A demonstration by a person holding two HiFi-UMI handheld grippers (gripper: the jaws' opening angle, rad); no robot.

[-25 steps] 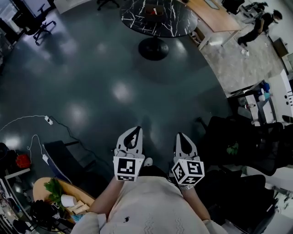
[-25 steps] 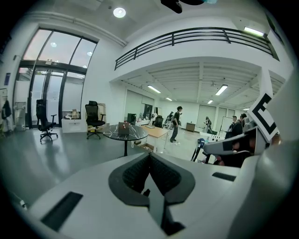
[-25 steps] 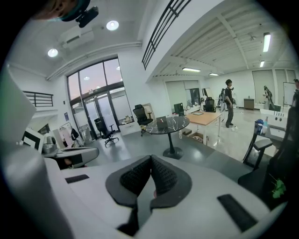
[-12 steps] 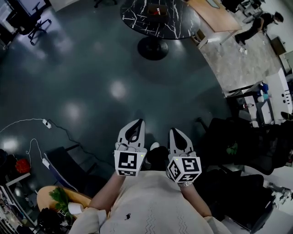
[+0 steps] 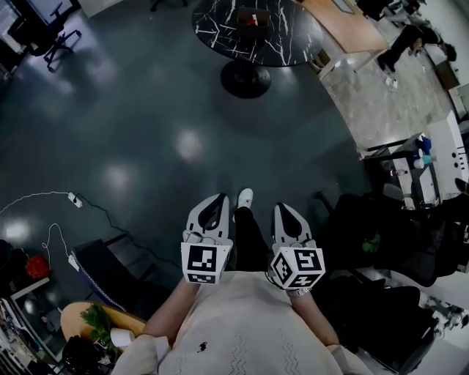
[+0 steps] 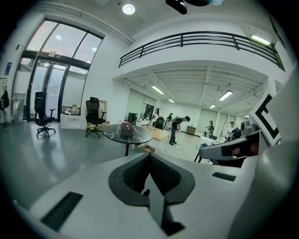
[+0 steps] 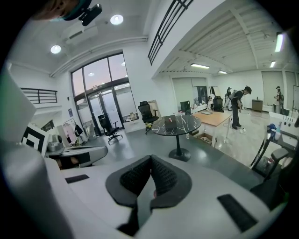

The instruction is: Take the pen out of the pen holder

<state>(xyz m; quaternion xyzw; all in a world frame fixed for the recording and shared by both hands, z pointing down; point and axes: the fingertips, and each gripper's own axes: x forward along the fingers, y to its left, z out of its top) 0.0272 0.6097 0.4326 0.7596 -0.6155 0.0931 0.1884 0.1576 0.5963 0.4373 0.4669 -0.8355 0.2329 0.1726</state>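
**Q:** Where is the pen?

**A:** Neither pen nor pen holder can be made out. A small reddish thing point(image 5: 253, 18) stands on the round black tabletop point(image 5: 220, 33) at the far side of the room. It is too small to identify. The tabletop is veined with white lines and rests on a single pedestal point(image 5: 245, 77).

**Q:** What state is each hand-held gripper in?

**A:** On the left hand-held gripper point(image 5: 218, 199) the jaws are together, the ribbed pads point(image 6: 135, 173) meet at the tips, and nothing lies between them. The right hand-held gripper point(image 5: 283, 208) is likewise closed and empty. The two are held side by side, close to the person's torso point(image 5: 242, 329). They point towards the tabletop and are well apart from it. Each carries a marker cube, the left point(image 5: 205, 264) and the right point(image 5: 299, 268).

**Q:** What surrounds them?

**A:** A white shoe point(image 5: 245, 196) on a dark trouser leg shows between the two grippers. Below lies a dark, glossy floor point(image 5: 146, 110) with light reflections.
- **Upper left:** an office chair point(image 5: 55, 40)
- **Right of the tabletop:** a wooden table point(image 5: 344, 26), and beyond it a bent-over person point(image 5: 407, 40)
- **Left:** a white cable point(image 5: 44, 194) across the floor
- **Lower left:** a small round table point(image 5: 69, 315) with a green plant point(image 5: 95, 316)
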